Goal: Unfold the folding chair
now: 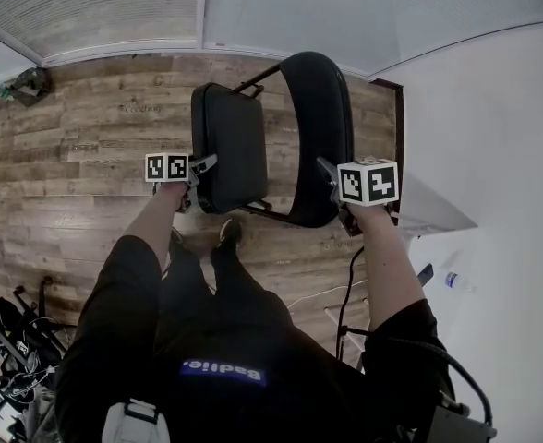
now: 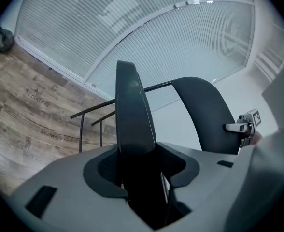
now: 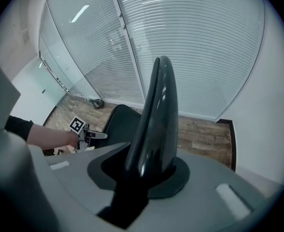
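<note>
A black folding chair stands on the wooden floor, with its seat (image 1: 227, 146) tilted up beside the curved backrest (image 1: 319, 127). My left gripper (image 1: 200, 169) grips the seat's near left edge. In the left gripper view the seat (image 2: 132, 110) runs edge-on between the jaws of the left gripper (image 2: 137, 153). My right gripper (image 1: 331, 178) is shut on the backrest's near edge. In the right gripper view the backrest (image 3: 159, 115) rises edge-on from the right gripper (image 3: 149, 170), with the seat (image 3: 120, 122) and the left gripper (image 3: 98, 135) behind it.
Thin black frame tubes (image 2: 91, 122) run behind the seat. A glass wall with blinds (image 1: 114, 12) lies beyond the chair and a white wall (image 1: 493, 137) stands to the right. A bottle (image 1: 456, 281) and cables (image 1: 345, 293) lie near right. Dark gear (image 1: 13, 340) sits at lower left.
</note>
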Demonstrator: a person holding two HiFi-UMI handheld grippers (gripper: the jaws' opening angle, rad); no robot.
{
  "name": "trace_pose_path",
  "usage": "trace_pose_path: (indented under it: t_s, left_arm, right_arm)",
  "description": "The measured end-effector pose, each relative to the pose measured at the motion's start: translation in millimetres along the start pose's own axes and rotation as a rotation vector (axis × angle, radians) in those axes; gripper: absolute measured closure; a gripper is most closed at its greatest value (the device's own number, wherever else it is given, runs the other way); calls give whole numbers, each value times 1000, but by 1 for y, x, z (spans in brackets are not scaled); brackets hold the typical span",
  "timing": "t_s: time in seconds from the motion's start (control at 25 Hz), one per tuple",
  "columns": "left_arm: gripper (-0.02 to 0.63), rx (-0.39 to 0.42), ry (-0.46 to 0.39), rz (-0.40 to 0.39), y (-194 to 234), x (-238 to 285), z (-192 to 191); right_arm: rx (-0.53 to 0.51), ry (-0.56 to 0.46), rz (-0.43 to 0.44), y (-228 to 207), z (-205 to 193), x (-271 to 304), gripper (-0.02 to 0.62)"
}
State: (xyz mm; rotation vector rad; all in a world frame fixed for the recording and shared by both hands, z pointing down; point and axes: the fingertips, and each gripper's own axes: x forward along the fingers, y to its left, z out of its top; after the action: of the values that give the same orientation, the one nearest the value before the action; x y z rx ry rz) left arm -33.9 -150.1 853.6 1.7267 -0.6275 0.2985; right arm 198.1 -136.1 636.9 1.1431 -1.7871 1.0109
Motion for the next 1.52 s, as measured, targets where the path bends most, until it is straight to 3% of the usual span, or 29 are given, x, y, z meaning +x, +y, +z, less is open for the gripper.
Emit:
trace_pose_path:
  t_s: [0.68,1.52]
  left_arm:
    - [387,-91,-55,35,119,-37,-5]
    - [355,-166,-174,-41,248,-45,-20]
  right_arm:
    - [43,-10,84,3,-10,41,508]
    - [92,-46,200,-13,-34,97,511]
